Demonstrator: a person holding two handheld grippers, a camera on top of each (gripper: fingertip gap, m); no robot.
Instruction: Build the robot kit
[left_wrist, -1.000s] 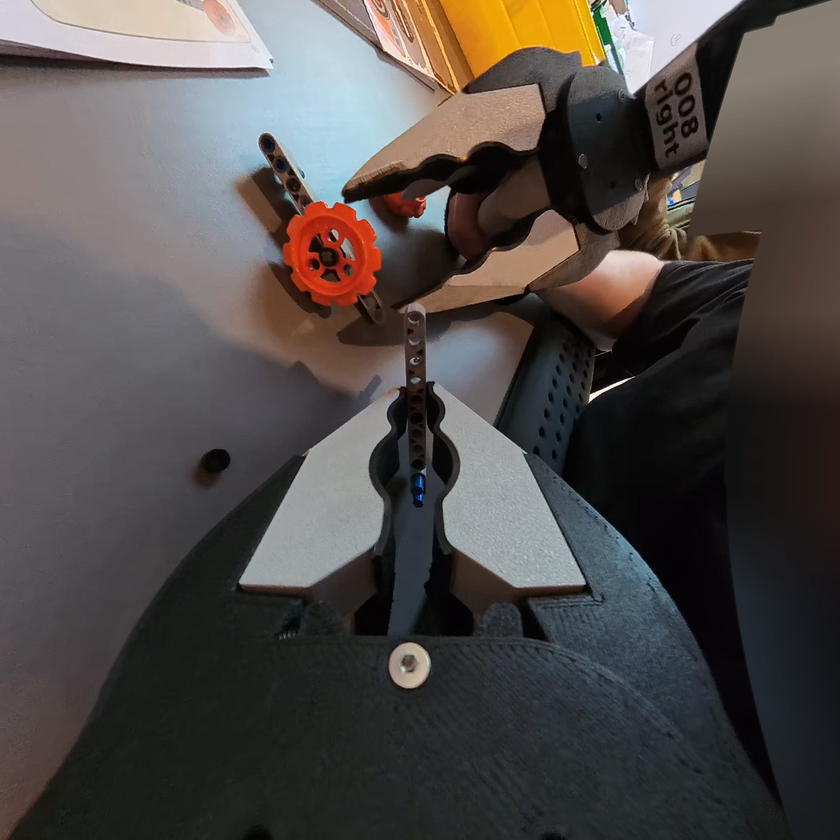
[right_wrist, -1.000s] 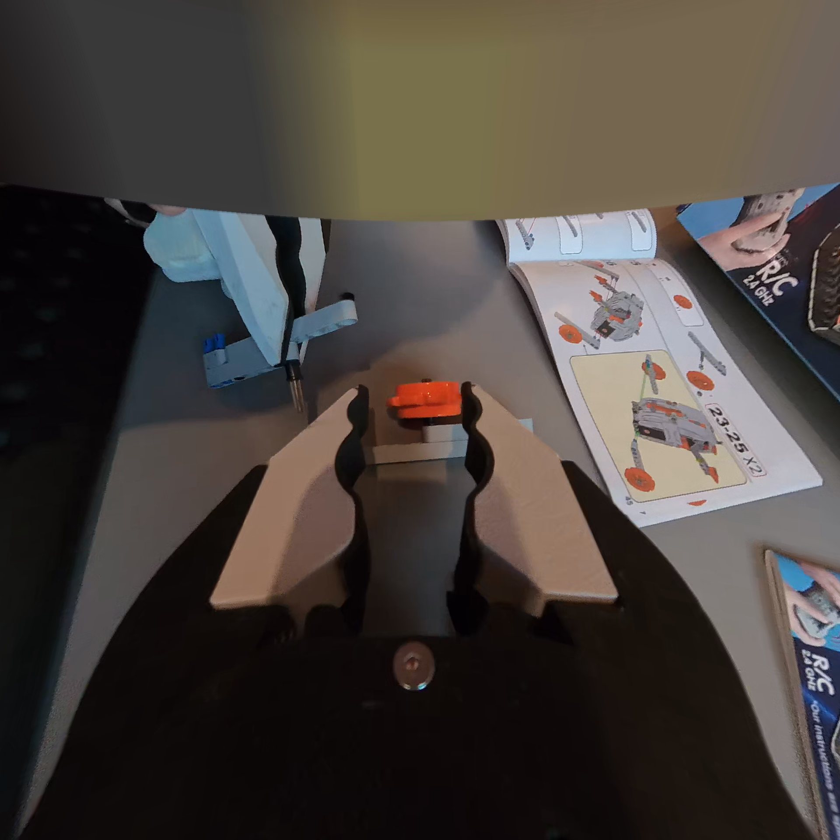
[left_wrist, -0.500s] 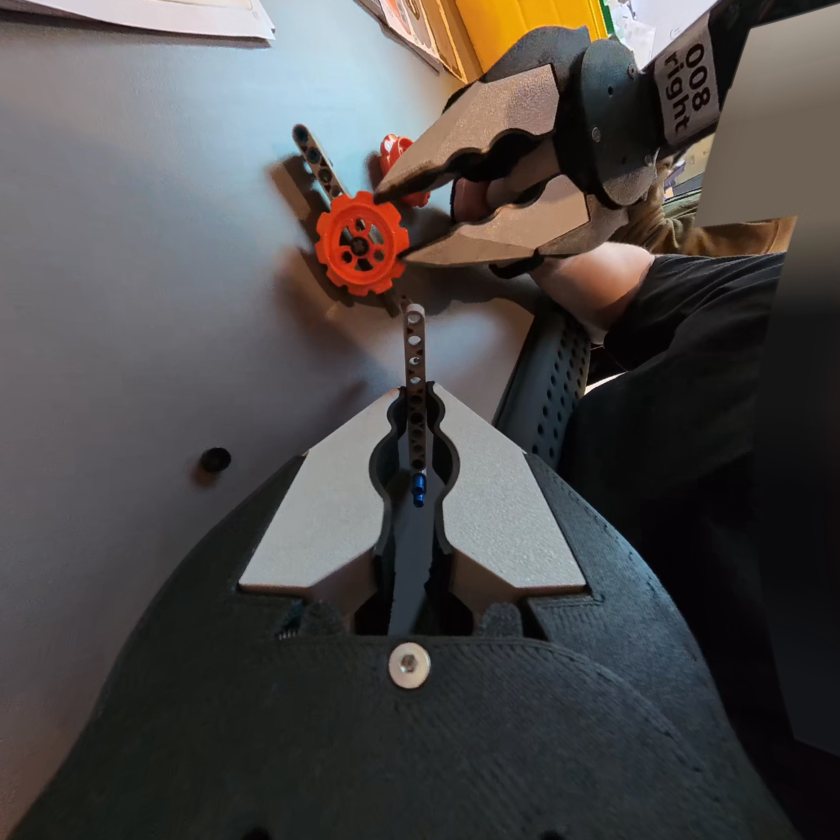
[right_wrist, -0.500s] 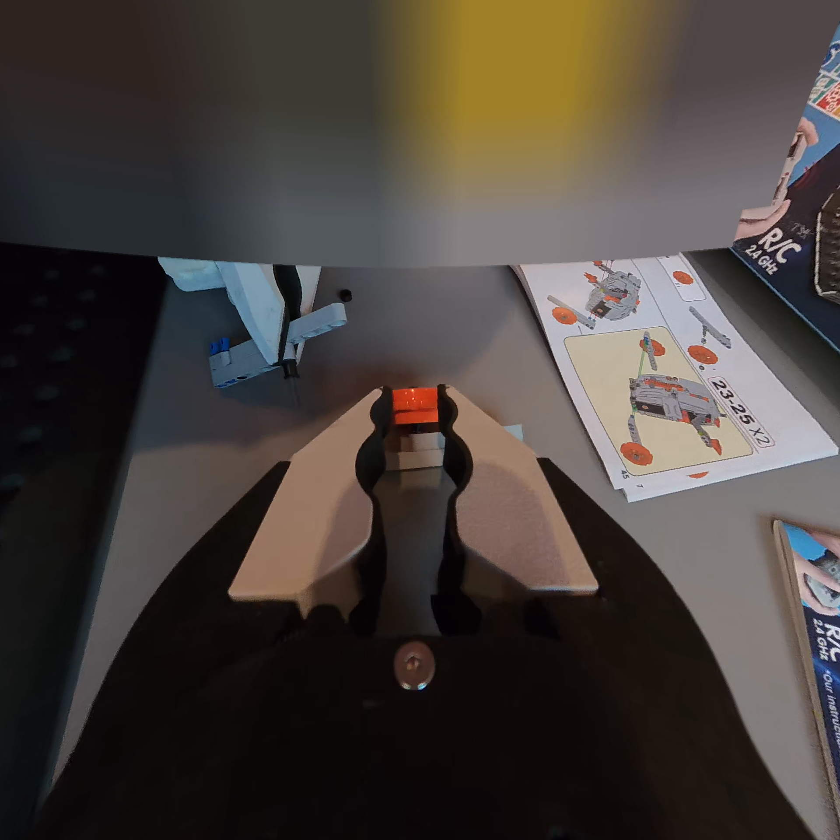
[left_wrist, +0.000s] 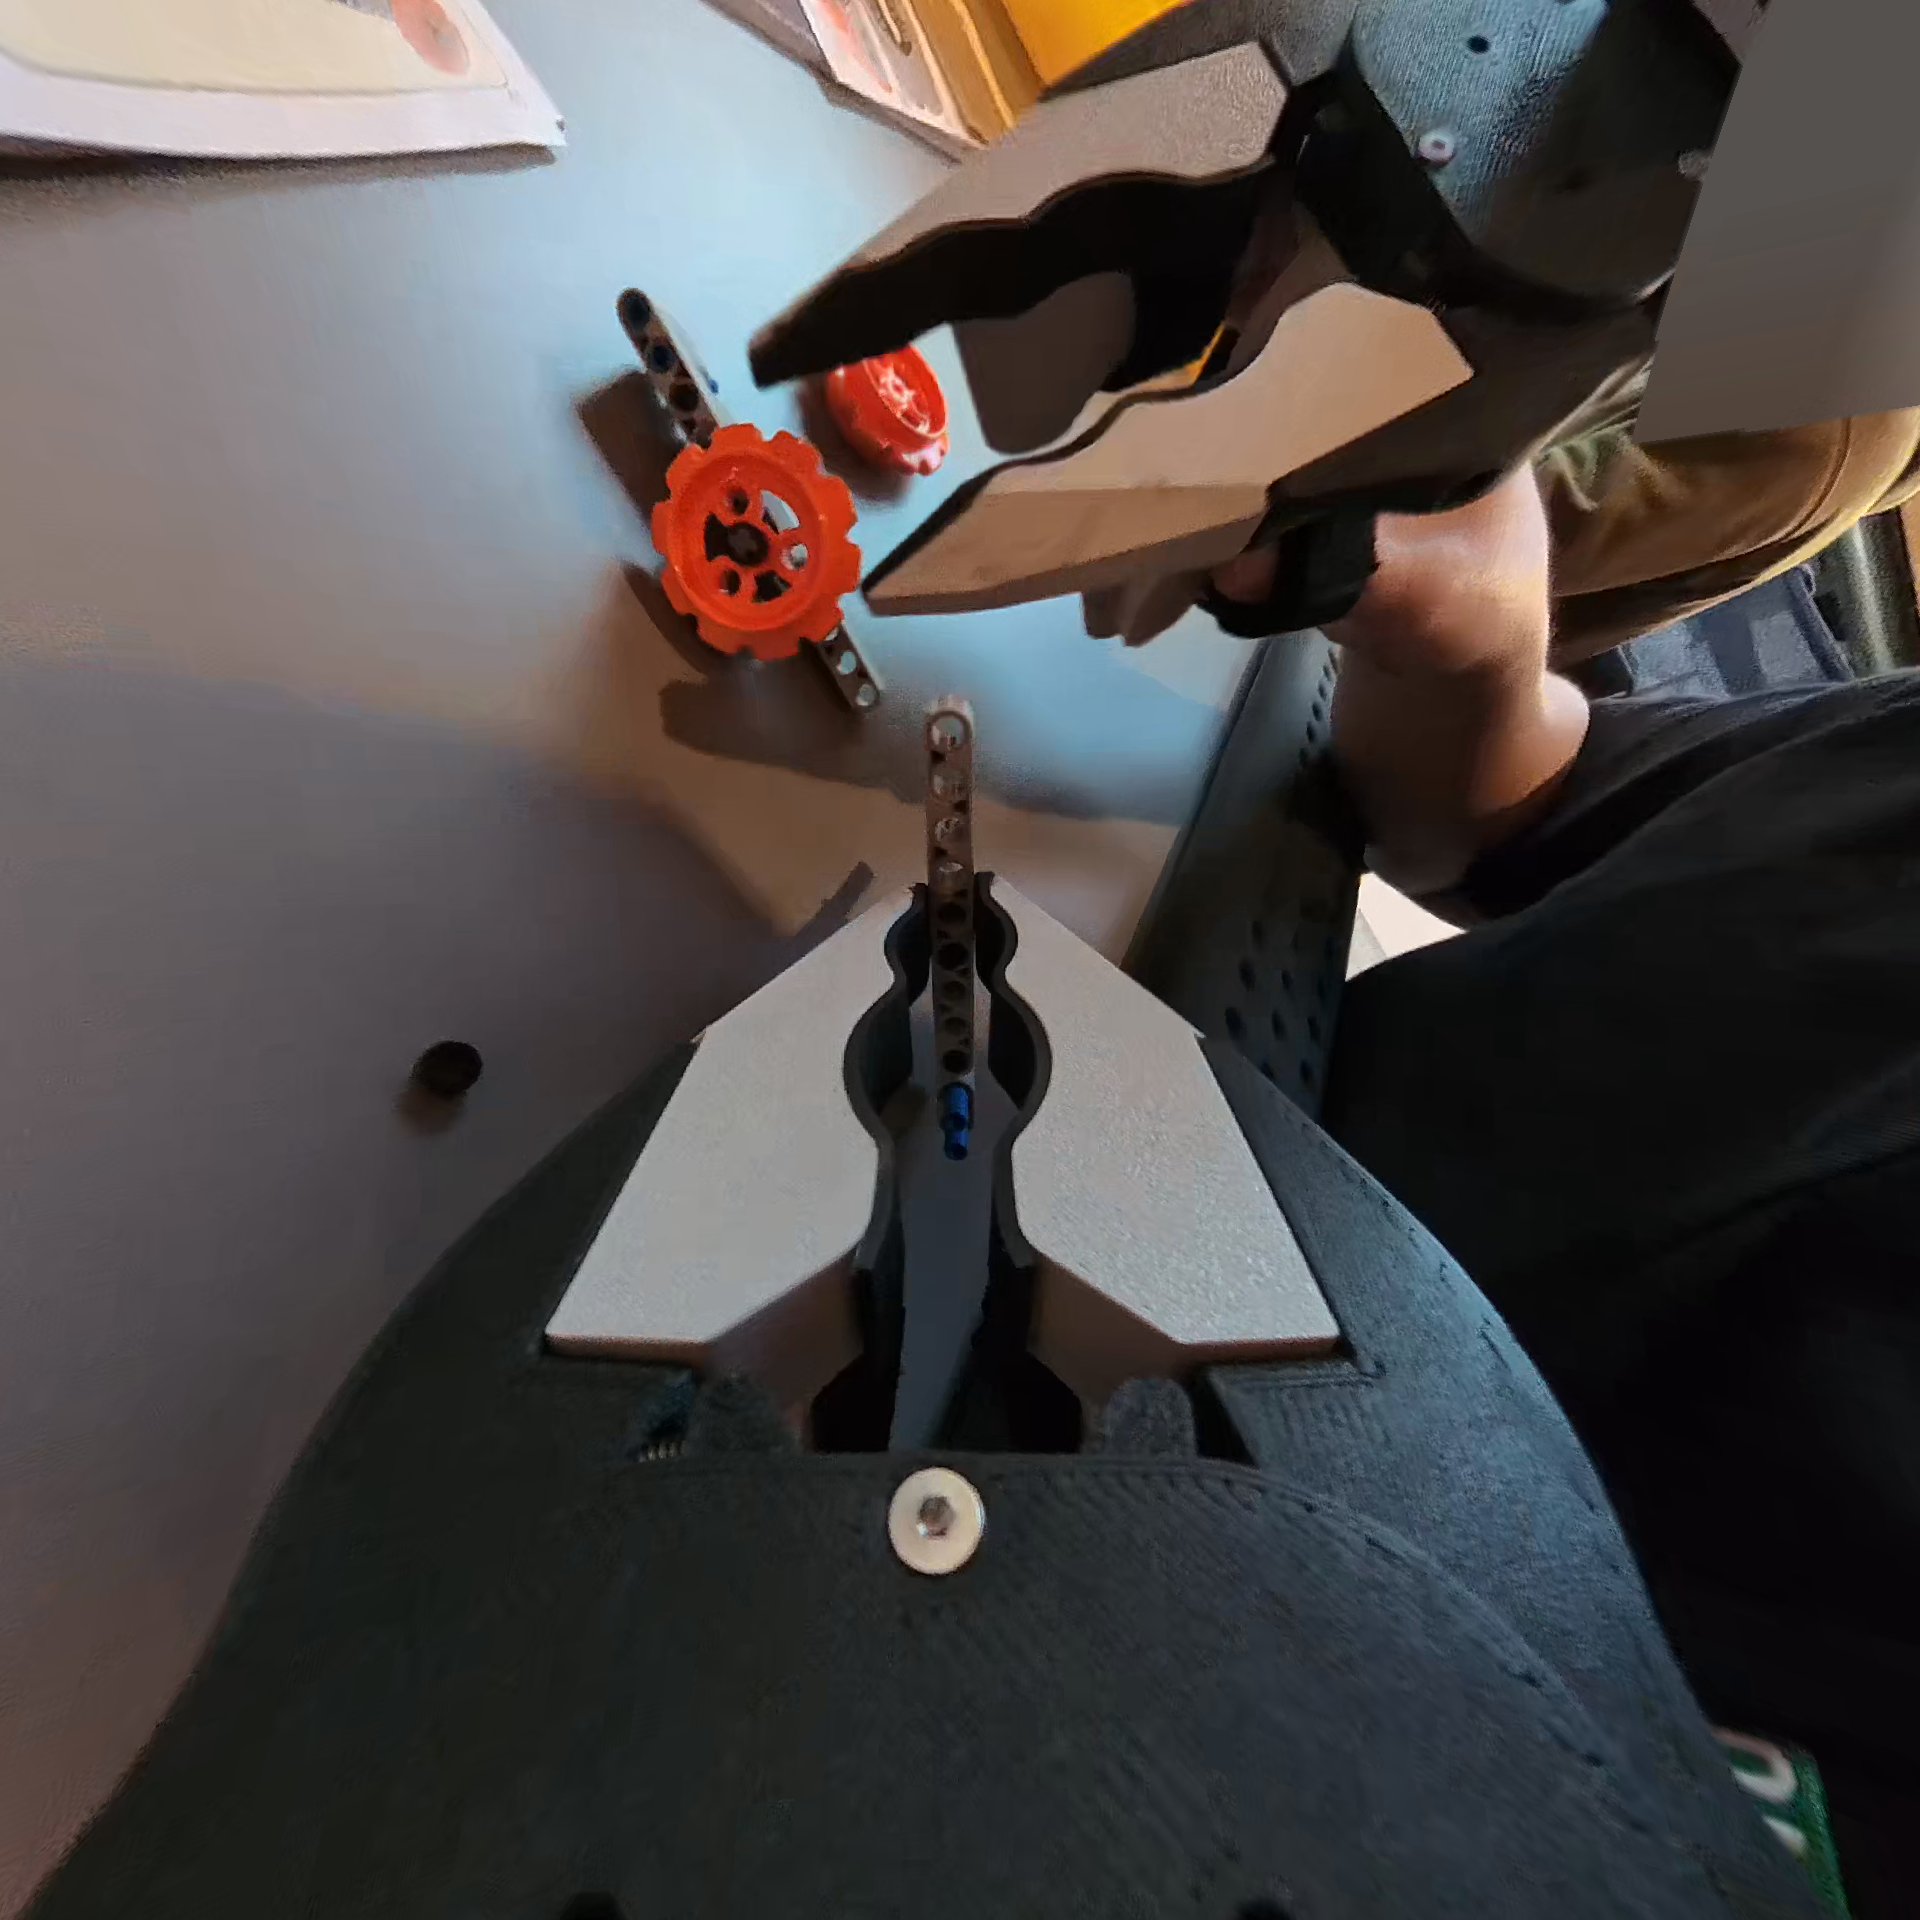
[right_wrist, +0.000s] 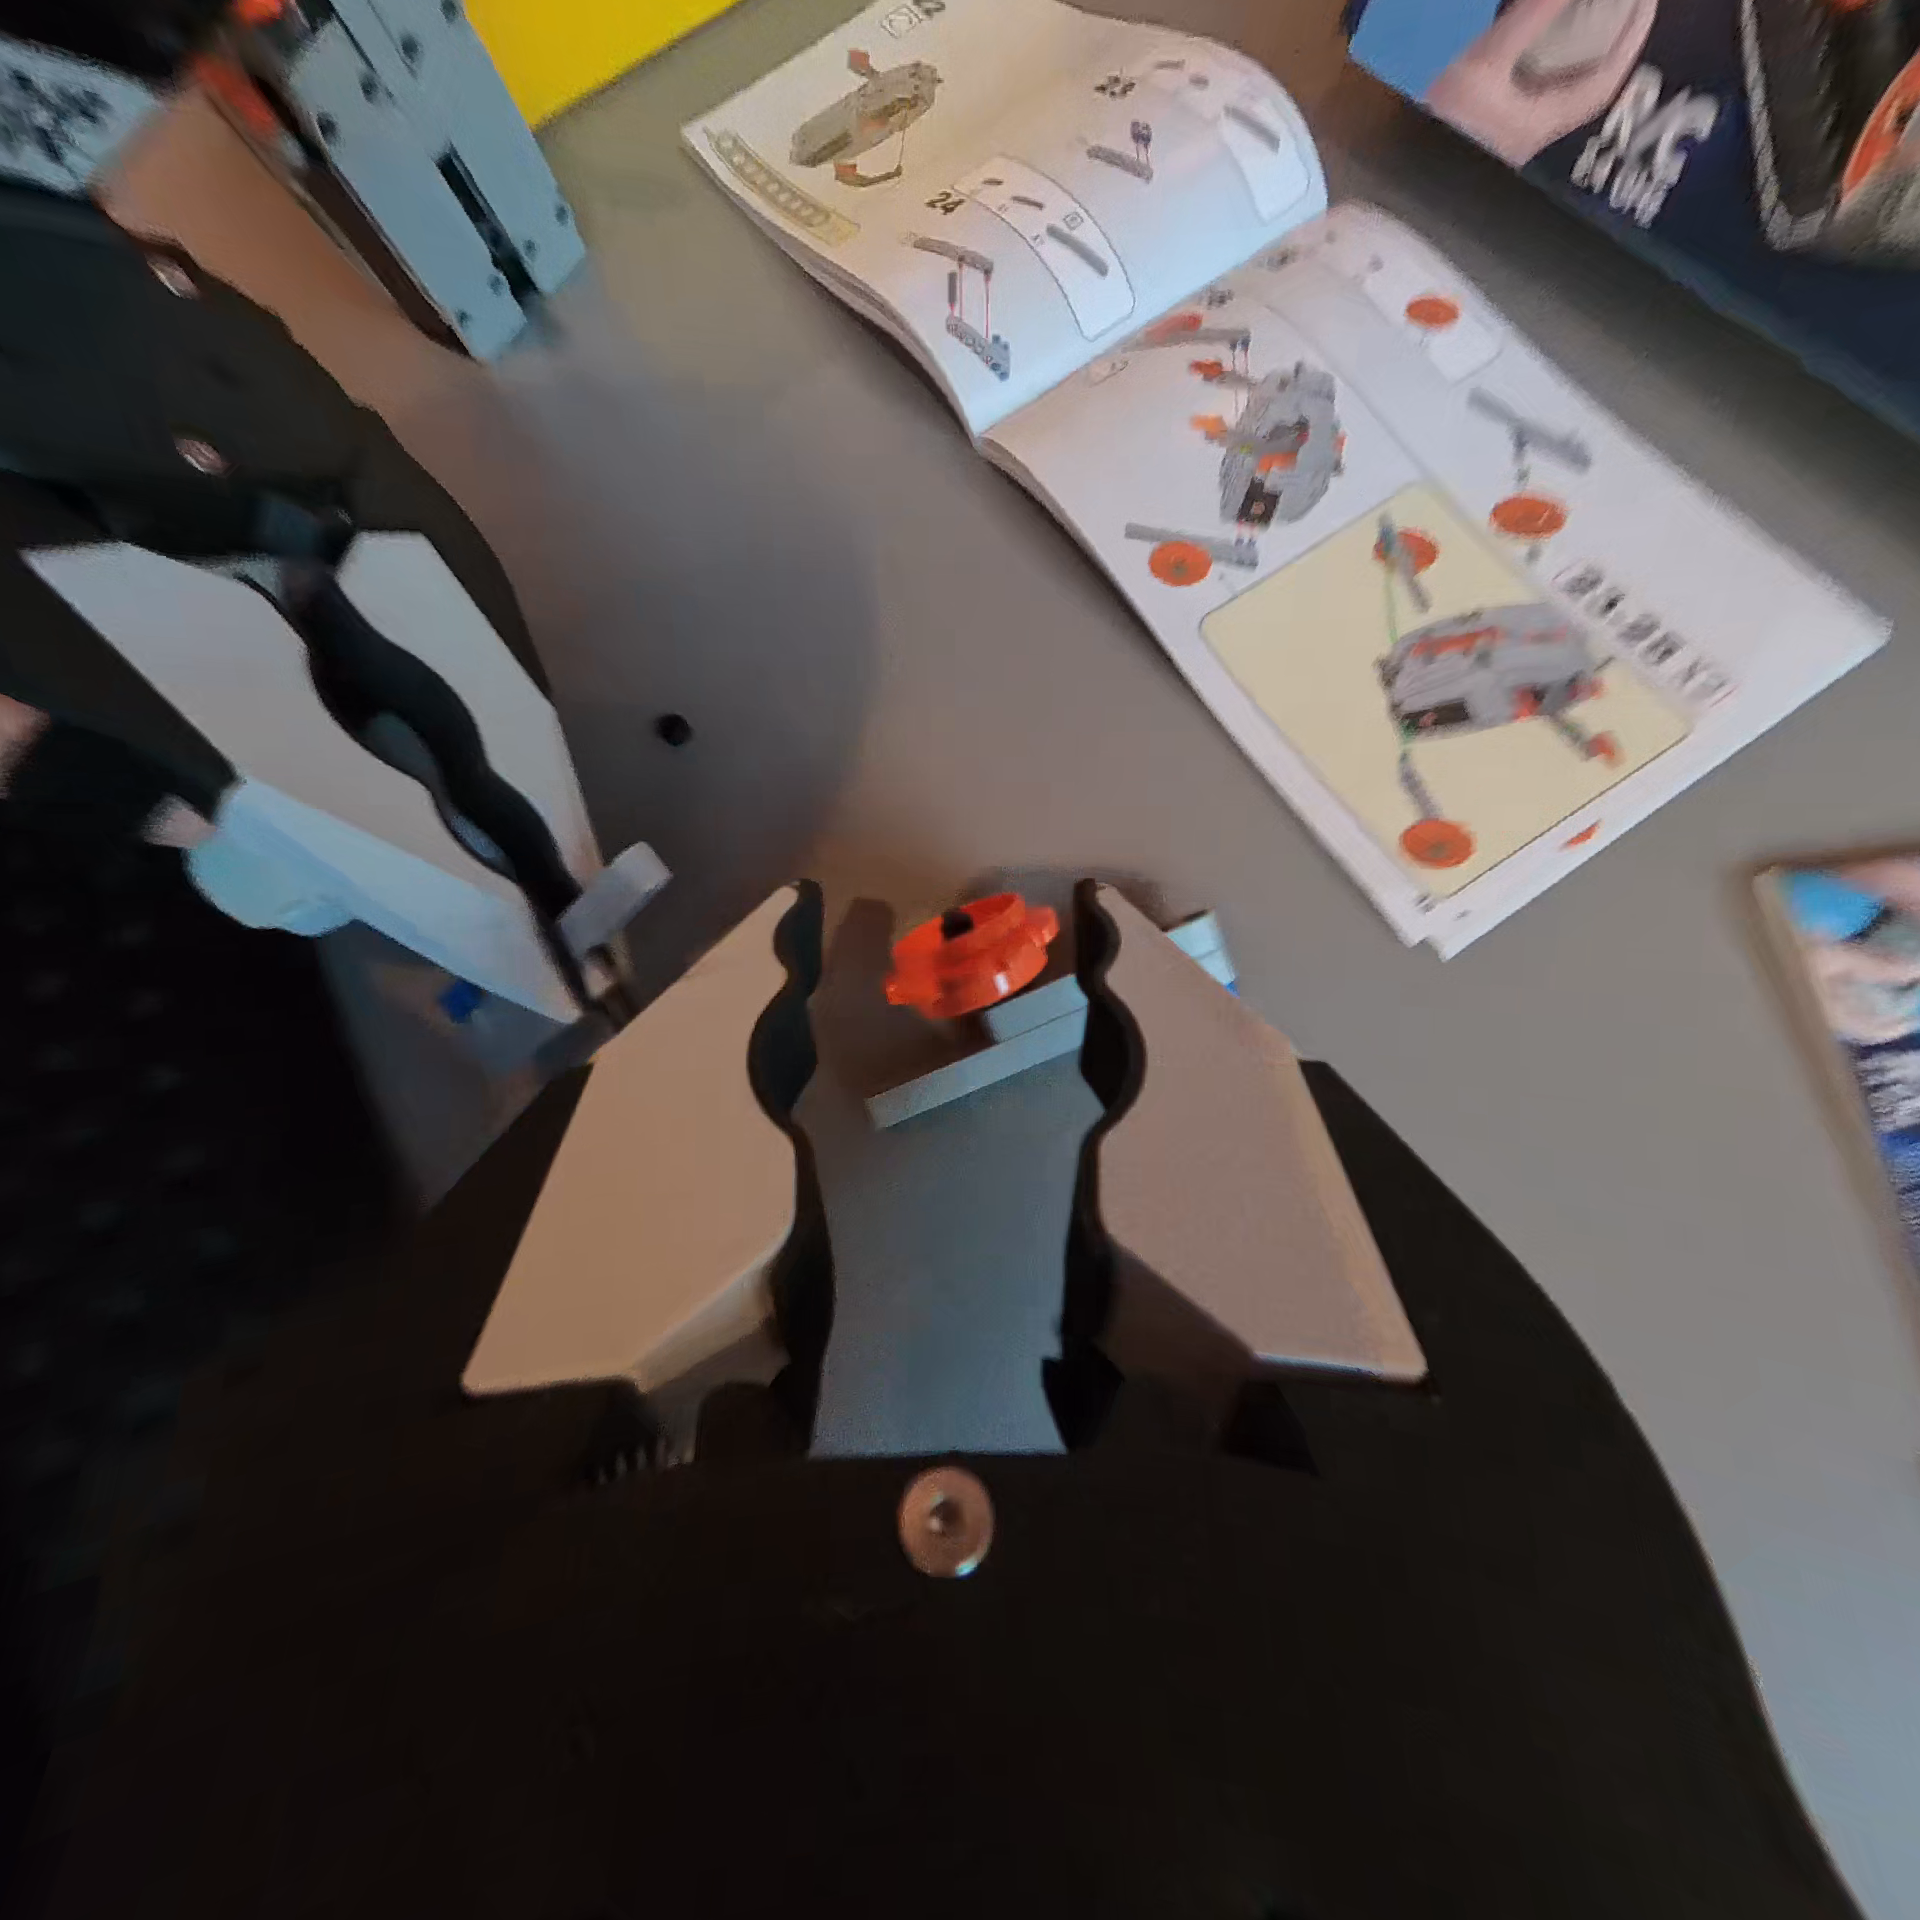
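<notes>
Orange toothed wheel (left_wrist: 756, 538) on grey holed beam (left_wrist: 665, 358)

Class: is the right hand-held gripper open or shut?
Open: the right hand-held gripper shows a wide gap between its fingers, with the orange gear untouched beyond them.

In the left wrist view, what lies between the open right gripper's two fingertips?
A small orange toothed wheel lies on the grey table, seen through the right gripper's gap.

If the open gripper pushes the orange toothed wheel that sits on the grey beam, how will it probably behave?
The orange wheel looks like hard plastic, so probably stiff and light. It seems pinned to the grey beam, so the two would likely slide together across the smooth table, perhaps pivoting rather than rolling.
</notes>
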